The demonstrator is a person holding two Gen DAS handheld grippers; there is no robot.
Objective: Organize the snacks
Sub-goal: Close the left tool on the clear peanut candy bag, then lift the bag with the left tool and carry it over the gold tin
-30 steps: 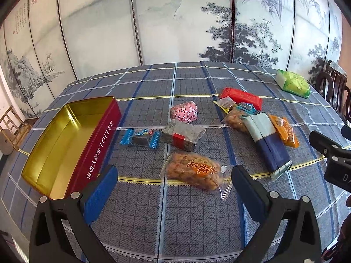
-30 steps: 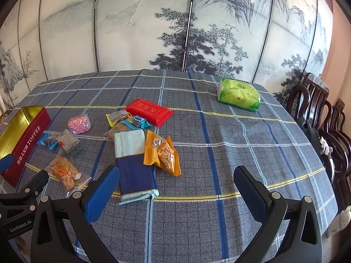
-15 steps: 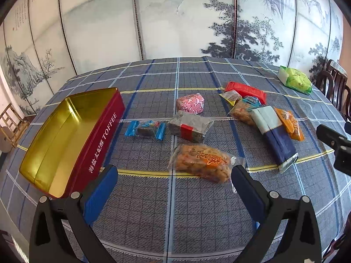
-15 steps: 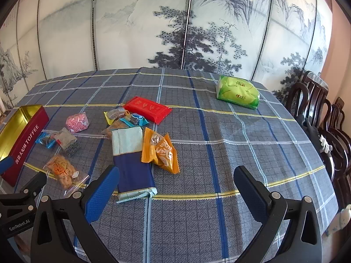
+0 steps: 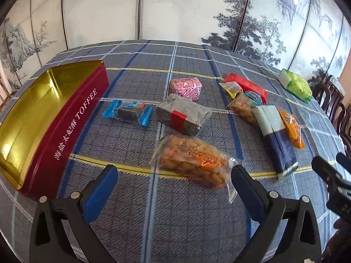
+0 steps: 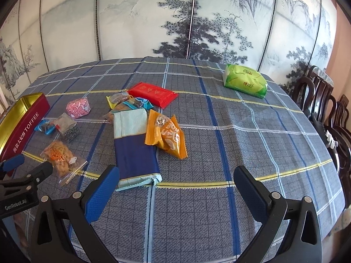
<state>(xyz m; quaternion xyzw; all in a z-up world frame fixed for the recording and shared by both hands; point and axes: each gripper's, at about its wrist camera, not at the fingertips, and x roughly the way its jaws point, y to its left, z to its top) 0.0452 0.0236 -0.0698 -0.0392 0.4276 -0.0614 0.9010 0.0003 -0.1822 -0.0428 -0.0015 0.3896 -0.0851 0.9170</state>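
Observation:
An open red toffee tin (image 5: 72, 120) with a gold inside lies at the table's left; it also shows as the tin (image 6: 20, 127). Snacks are scattered on the checked cloth: a clear bag of orange snacks (image 5: 193, 161) just ahead of my left gripper (image 5: 173, 179), a blue-ended candy (image 5: 129, 111), a dark bar with a red band (image 5: 182, 117), a pink packet (image 5: 186, 86), a red packet (image 6: 153, 93), a blue-and-teal pack (image 6: 133, 144) and an orange packet (image 6: 166, 134). Both grippers stand open and empty; my right gripper (image 6: 175, 182) hovers near the pack's near end.
A green tissue pack (image 6: 244, 81) lies at the table's far right. Dark wooden chairs (image 6: 324, 109) stand along the right edge. A painted folding screen (image 6: 175, 22) closes off the back. The table's near edge is just below both grippers.
My left gripper has moved forward and down toward the clear bag of orange snacks, which now looks larger and closer. The right gripper has edged slightly forward. Nothing on the table has shifted.

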